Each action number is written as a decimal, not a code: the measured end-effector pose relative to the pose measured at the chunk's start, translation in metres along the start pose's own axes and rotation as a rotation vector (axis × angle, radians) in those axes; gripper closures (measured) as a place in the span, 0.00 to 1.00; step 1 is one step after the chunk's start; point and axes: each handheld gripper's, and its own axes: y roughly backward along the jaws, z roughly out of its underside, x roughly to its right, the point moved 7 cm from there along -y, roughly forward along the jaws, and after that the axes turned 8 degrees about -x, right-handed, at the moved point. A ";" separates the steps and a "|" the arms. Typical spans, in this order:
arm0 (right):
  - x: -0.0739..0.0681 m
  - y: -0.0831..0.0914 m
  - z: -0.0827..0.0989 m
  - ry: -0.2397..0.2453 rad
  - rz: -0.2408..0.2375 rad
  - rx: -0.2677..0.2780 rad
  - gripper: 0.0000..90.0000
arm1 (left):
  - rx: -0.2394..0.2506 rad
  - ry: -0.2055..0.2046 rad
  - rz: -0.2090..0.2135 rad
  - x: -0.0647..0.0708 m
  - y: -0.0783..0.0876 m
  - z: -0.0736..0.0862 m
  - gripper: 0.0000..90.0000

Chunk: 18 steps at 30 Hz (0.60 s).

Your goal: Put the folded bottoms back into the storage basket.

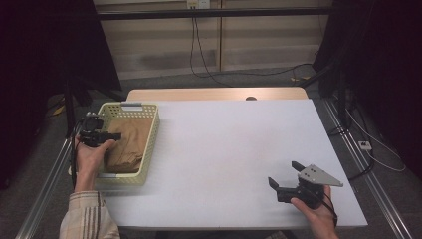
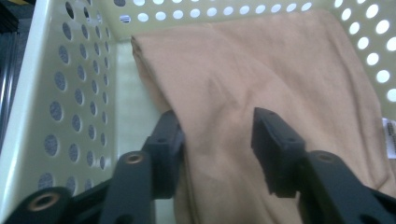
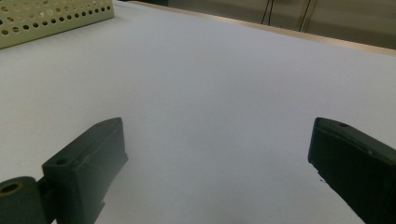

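Observation:
A folded tan cloth [image 1: 130,144] lies inside a pale yellow perforated basket [image 1: 152,142] at the table's left edge. My left gripper [image 1: 117,135] reaches over the basket's left rim, held by a hand in a plaid sleeve. In the left gripper view its jaws [image 2: 217,135] stand apart, a ridge of the cloth [image 2: 261,70] lies between them, and the pads do not squeeze it. Beside the cloth is the basket wall [image 2: 70,93]. My right gripper [image 1: 282,173] rests near the table's front right, open wide, with only bare white tabletop [image 3: 210,84] between its jaws [image 3: 217,140].
The white table [image 1: 224,149] spans the middle, with a wooden strip [image 1: 214,93] along its far edge. A corner of the basket [image 3: 51,18] appears at the upper left of the right gripper view. Dark stands and cables flank the table on the floor.

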 end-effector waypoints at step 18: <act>0.000 0.000 -0.001 0.006 -0.001 0.003 0.05 | 0.082 0.004 -0.027 -0.002 0.012 -0.008 0.16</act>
